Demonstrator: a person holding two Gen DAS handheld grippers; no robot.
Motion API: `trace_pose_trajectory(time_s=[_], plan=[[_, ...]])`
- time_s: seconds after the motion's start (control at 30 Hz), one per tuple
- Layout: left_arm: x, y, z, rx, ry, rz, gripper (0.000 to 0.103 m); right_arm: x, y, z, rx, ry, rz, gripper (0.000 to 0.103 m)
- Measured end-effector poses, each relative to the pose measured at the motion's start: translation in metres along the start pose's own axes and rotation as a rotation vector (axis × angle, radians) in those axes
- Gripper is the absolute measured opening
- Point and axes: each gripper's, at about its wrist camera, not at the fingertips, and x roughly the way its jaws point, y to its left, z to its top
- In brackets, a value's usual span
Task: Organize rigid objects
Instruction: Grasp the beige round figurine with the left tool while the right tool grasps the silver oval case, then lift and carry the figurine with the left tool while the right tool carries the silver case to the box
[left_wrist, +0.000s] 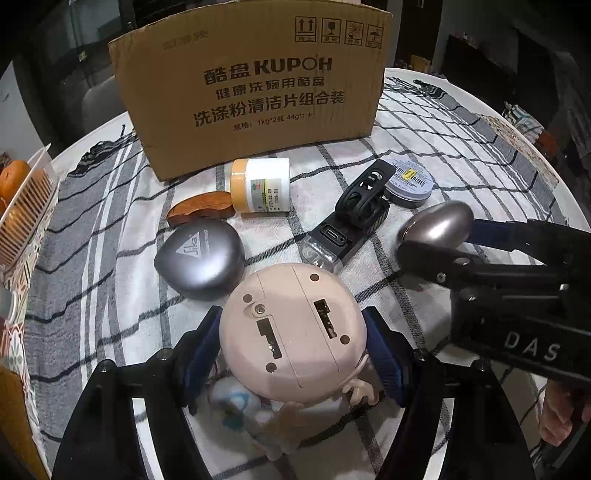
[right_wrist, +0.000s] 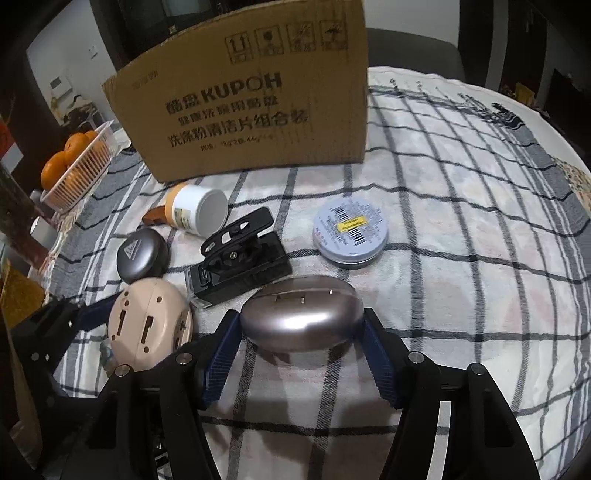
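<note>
Left tongs (left_wrist: 291, 354) clamp the pink toy (left_wrist: 293, 328); right tongs (right_wrist: 301, 350) clamp the bronze case (right_wrist: 301, 323), box (right_wrist: 240, 96) far.

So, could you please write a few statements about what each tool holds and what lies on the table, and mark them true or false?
1. The left tool grips a pink round toy. True.
2. The right tool is empty. False: its fingers sit against a metallic oval case.
3. The white jar stands upright. False: it lies on its side.
4. The cardboard box stands behind the items. True.
5. The round tin sits in the box. False: it rests on the checked cloth.
</note>
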Motion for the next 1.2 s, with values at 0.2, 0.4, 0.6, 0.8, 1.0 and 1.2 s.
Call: trace_pose_trajectory(time_s=[0.2, 0.4, 0.6, 0.8, 1.0, 1.2], plan=[[-0.013, 0.001, -0.004, -0.049, -0.019, 0.002, 0.074, -0.01, -0.003, -0.004, 0.013, -0.022, -0.008, 0.064], [-0.027, 0.001, -0.004, -0.093, -0.048, 0.017, 0.074, -0.023, -0.007, -0.006, 0.03, -0.05, -0.011, 0.064], [-0.047, 0.005, -0.003, -0.147, -0.082, 0.029, 0.074, -0.036, -0.009, -0.008, 0.041, -0.08, -0.015, 0.064], [-0.07, 0.008, 0.001, -0.17, -0.137, 0.057, 0.074, -0.055, -0.006, -0.005, 0.036, -0.121, -0.012, 0.064], [-0.093, 0.01, 0.007, -0.176, -0.195, 0.086, 0.074, -0.077, -0.002, -0.002, 0.036, -0.173, -0.011, 0.064], [-0.114, 0.016, 0.017, -0.189, -0.25, 0.121, 0.074, -0.094, 0.005, 0.004, 0.027, -0.218, -0.011, 0.064]])
